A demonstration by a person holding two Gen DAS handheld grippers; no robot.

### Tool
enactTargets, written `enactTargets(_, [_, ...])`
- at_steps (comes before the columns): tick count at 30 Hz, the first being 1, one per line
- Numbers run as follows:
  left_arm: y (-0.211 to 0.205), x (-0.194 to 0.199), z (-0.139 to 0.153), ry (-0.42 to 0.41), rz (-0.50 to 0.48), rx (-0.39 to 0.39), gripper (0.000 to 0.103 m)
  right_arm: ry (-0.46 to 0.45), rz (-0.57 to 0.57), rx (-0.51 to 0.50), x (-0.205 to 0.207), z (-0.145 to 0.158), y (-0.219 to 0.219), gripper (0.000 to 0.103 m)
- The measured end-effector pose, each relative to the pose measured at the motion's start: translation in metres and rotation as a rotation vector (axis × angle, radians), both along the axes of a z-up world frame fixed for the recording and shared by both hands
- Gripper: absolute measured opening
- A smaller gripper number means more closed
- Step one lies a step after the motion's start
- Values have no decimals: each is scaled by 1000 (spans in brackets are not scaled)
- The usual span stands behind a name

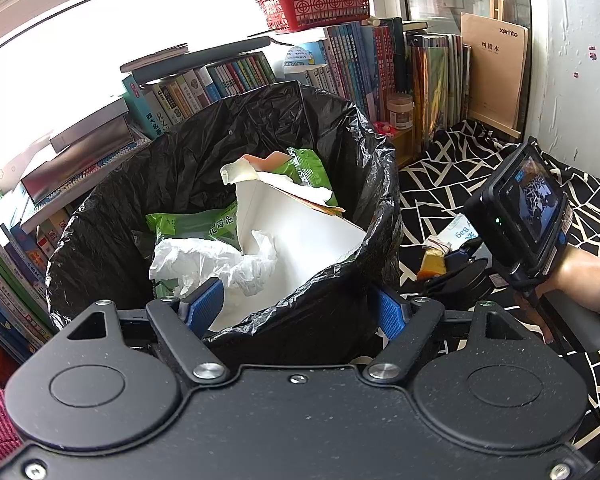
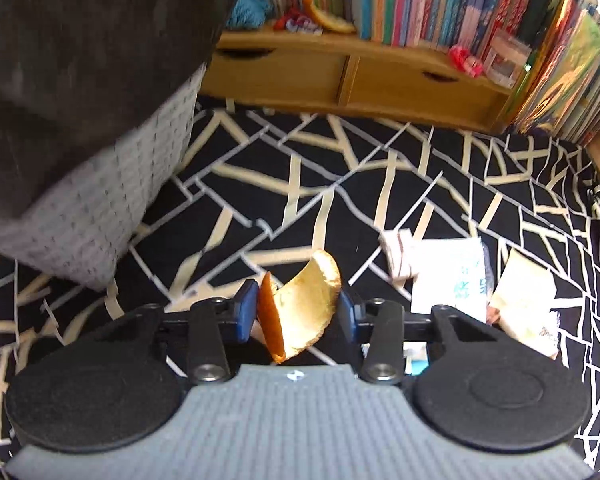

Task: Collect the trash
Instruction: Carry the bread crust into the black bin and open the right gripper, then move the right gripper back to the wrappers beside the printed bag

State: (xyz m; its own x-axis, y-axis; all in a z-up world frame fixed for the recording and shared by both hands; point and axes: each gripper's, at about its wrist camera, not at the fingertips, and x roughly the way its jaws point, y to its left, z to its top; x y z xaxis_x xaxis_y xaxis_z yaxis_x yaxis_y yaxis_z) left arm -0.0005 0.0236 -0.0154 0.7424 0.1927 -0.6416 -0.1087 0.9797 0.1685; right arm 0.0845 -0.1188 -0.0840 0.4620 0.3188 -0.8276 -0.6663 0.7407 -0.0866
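The right claw (image 2: 298,314) pinches a curved piece of orange peel (image 2: 300,308), orange on its outer skin and pale yellow-white on the inner pith, between its two blue pads. The peel stands on edge in the gap, its tip rising above the pads, clear of the black cloth with cream line pattern (image 2: 340,184) below. It looks light and somewhat stiff yet springy; squeezed across its curve it could buckle or slip sideways, so a hold low on its thicker middle, as now, seems safest.

Just right of this claw, on the cloth, lie more scraps: a flat white plastic pouch with blue print (image 2: 448,276) and a crumpled cream paper piece (image 2: 524,304). Both appear thin and limp, best taken at a raised edge.

The left claw (image 1: 296,310) is pressed on the near rim of the black plastic bin liner (image 1: 332,312), one pad inside, one outside. Ahead of it the bin already holds a white cardboard box (image 1: 300,232), green wrappers (image 1: 196,224) and crumpled white film (image 1: 204,264).
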Motion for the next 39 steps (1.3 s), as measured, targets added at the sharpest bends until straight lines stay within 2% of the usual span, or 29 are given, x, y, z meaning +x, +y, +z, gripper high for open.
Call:
enactTargets(7, [1,0,0,0,0,4,77,-73,-68,147,3,40,-9,42])
enactTargets(13, [1,2,0,3,1,8,77,-189,-94,303,-5,96,-20,42])
enactTargets(18, [1,4,0,3,3,11,78,-268,-30,461,-23,156,-29,42])
enactTargets(21, [0,4,0,5,4,17,78,-263,36,550,-30,184,-26,43])
enactTargets(24, [-1,4,-1,5,6,19,78,-218,119,624,-36,200,-10,44])
enactTargets(26, [-1,4,-1,5,5,19,78,-187,189,653,-42,205,2,48])
enactTargets(28, [-1,4,-1,5,5,19,78,-184,252,654,-50,207,16,66])
enactTargets(29, [-1,4,-1,6,4,18,78,-185,274,654,-54,208,21,71])
enactTargets(30, [-1,3,-1,6,4,16,78,-184,288,656,-56,207,26,83])
enactTargets(31, [-1,3,-1,6,3,14,78,-184,294,656,-59,207,29,91])
enactTargets(34, [0,3,-1,6,2,13,78,-180,278,654,-62,205,29,94])
enactTargets(39, [0,3,-1,5,3,12,78,-174,175,653,-49,202,8,97])
